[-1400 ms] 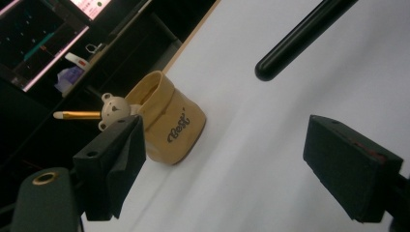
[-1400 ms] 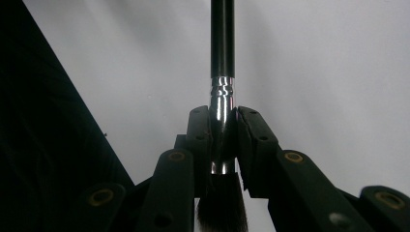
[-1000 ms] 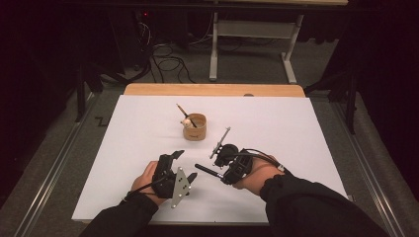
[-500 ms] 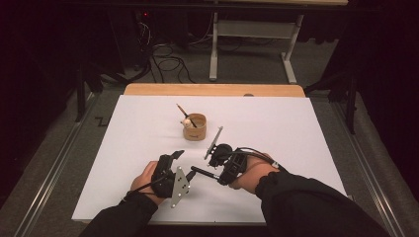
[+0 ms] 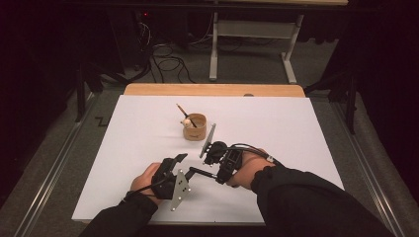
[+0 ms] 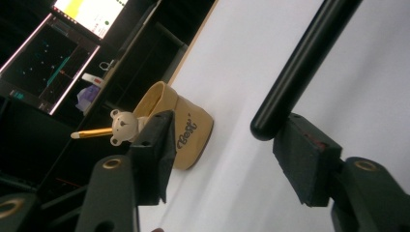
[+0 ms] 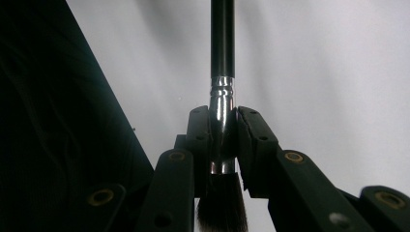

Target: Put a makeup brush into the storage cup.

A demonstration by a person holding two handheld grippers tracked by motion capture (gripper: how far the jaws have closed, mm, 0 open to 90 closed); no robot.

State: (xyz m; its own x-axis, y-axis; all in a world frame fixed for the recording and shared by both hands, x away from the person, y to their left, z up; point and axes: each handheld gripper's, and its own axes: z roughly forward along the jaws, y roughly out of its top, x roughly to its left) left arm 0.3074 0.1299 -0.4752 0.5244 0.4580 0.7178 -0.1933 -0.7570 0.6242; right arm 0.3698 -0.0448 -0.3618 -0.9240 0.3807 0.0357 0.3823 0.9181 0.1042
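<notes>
My right gripper (image 7: 223,145) is shut on a black brush (image 7: 222,43), its pads clamped on the silver ferrule with the bristles (image 7: 222,208) toward the camera. In the high view the right gripper (image 5: 213,174) holds the brush handle (image 5: 200,173) level, pointing left at my left gripper (image 5: 185,165). The rounded handle end (image 6: 304,63) sits between the left gripper's (image 6: 227,154) jaws, close by the right pad. These jaws have just been closing and do not press the handle from both sides. A tan cup (image 5: 195,127) (image 6: 186,133) holds a bear-topped pencil (image 6: 123,126).
A white sheet (image 5: 276,128) covers the table, with a wooden edge (image 5: 212,90) at the far side. Beyond it are a table frame (image 5: 247,44) and cables (image 5: 163,61) on the floor. Monitors (image 6: 58,53) show in the left gripper view.
My right gripper has shifted slightly left with the brush, bringing the handle end to my left gripper. The left hand has stayed where it was.
</notes>
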